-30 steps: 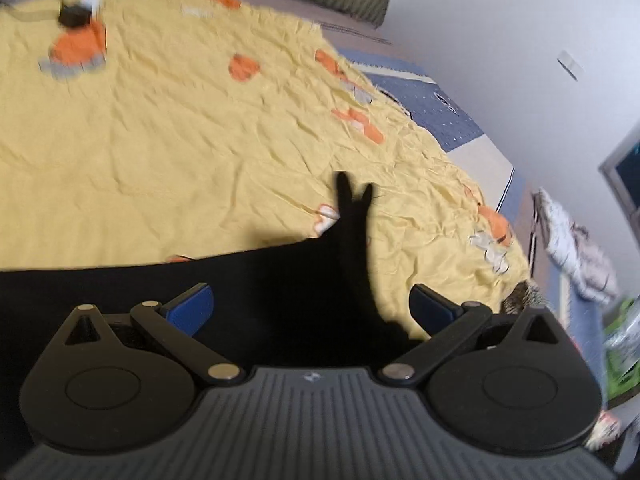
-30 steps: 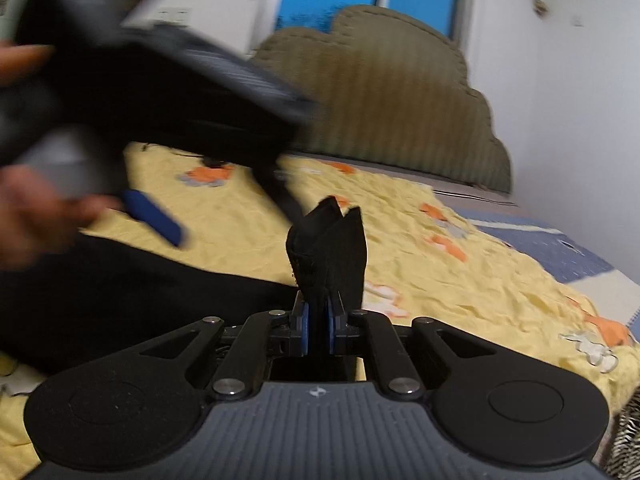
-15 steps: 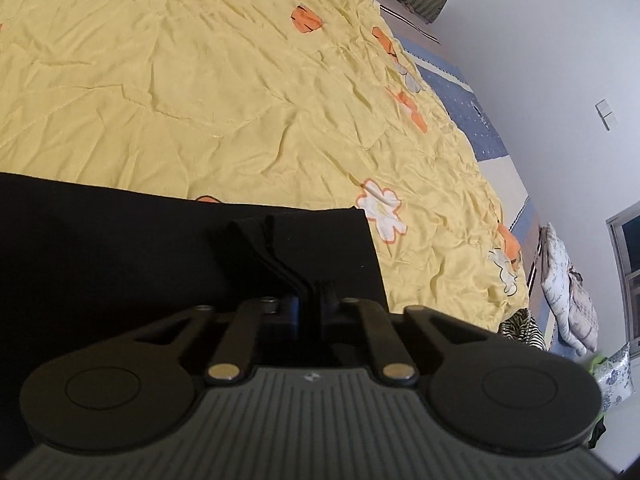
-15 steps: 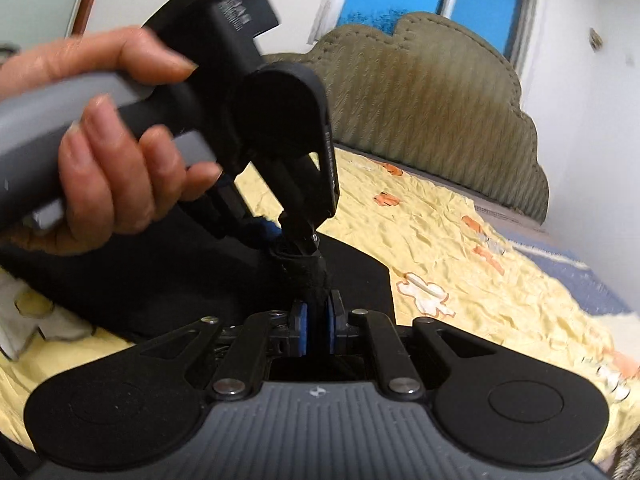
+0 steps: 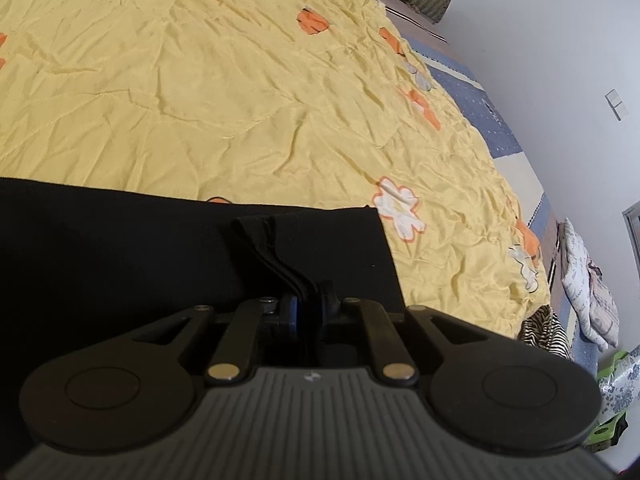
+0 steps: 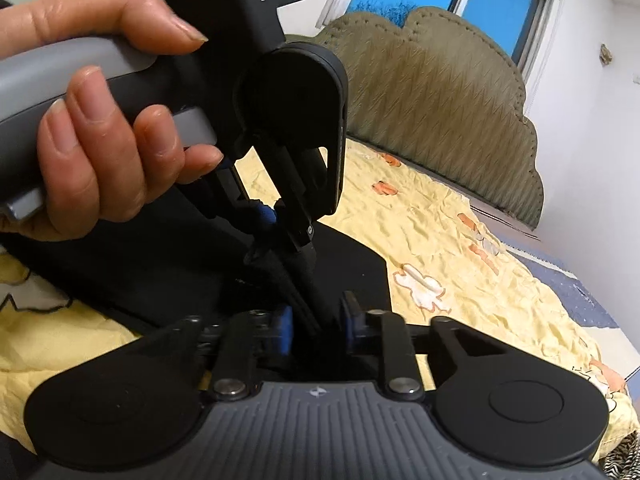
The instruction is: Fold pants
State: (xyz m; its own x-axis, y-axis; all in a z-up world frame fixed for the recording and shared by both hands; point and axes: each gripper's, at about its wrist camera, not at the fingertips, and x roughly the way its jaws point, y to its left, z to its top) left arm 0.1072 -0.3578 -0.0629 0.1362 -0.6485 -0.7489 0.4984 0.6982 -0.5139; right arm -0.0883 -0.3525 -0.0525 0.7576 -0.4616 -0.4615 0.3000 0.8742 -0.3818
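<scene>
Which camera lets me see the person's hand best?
The right wrist view. The hand fills its upper left, fingers wrapped around the grey handle of the left gripper, whose jaws pinch the black pants. The left wrist view shows no hand, only pants and the yellow bedspread.

A bed fills both views, its yellow quilt (image 5: 260,92) crumpled and dotted with orange figures. At the upper right of the right-wrist frame an olive scalloped headboard (image 6: 432,80) backs onto white walls (image 6: 592,92) — above it, a blue-lit window (image 6: 496,12).
</scene>
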